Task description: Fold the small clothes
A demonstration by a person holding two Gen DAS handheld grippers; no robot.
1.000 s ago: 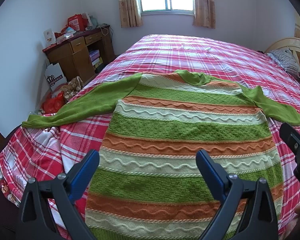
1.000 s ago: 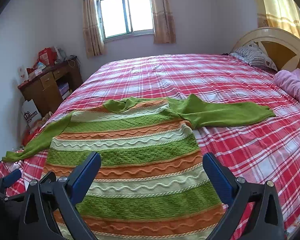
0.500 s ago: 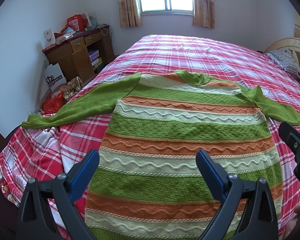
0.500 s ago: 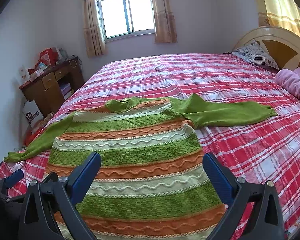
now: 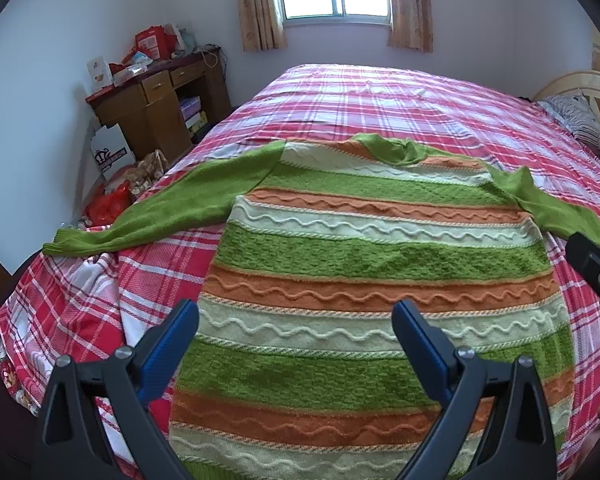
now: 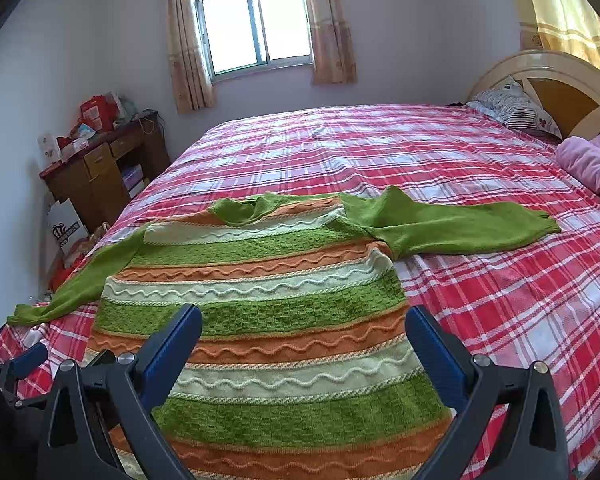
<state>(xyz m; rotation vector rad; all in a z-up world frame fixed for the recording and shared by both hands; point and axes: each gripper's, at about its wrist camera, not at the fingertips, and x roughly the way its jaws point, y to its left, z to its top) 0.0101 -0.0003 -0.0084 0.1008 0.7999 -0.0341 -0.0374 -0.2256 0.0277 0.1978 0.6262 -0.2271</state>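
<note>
Little has moved since the earlier frames: the left view is unchanged, and the right view has shifted only slightly, so the far sleeve sits a touch lower and further right in it. The sweater (image 5: 380, 280) lies flat and unfolded on the bed (image 5: 400, 92), hem towards the cameras and collar away, with both green sleeves spread out sideways — one towards the bed's left edge, the other towards the headboard (image 6: 560, 80). The left gripper (image 5: 296, 320) hovers over the lower left part of the sweater, its blue fingers (image 5: 168, 352) spread wide apart and holding nothing. The right gripper (image 6: 304, 328) hangs over the sweater's lower right part, equally wide open and empty — its right finger sits above the sweater's side edge. Each gripper shows at the edge of the other's view. Beyond the bed a desk (image 5: 156, 100) piled with boxes stands against the left wall, near a curtained window (image 6: 256, 24). A striped pillow (image 6: 512, 108) and a pink blanket (image 6: 592, 164) lie by the headboard.
</note>
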